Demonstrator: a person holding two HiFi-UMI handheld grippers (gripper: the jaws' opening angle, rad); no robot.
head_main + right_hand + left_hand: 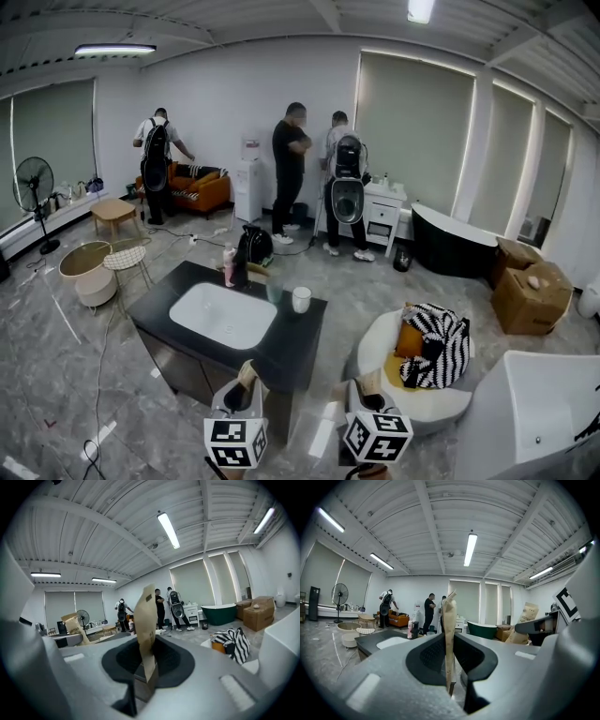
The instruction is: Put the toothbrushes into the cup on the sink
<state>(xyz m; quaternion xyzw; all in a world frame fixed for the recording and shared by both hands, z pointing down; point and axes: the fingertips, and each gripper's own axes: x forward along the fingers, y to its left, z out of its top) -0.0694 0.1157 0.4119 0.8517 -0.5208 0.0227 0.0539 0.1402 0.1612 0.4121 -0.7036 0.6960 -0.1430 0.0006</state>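
Near the black sink counter (pixel 286 349), tan paper toothbrush packets (pixel 449 630) are clamped by the left gripper (pixel 242 392) and right gripper (pixel 367 394).

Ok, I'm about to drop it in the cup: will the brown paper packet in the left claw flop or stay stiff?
Probably stiff: the brown paper packet stands straight up from the left claw, no sag. Likely light: it looks thin edge-on. Its creased top might crush.

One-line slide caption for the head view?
Left claw and right claw each grip a paper-wrapped toothbrush, short of the sink and its white cup.
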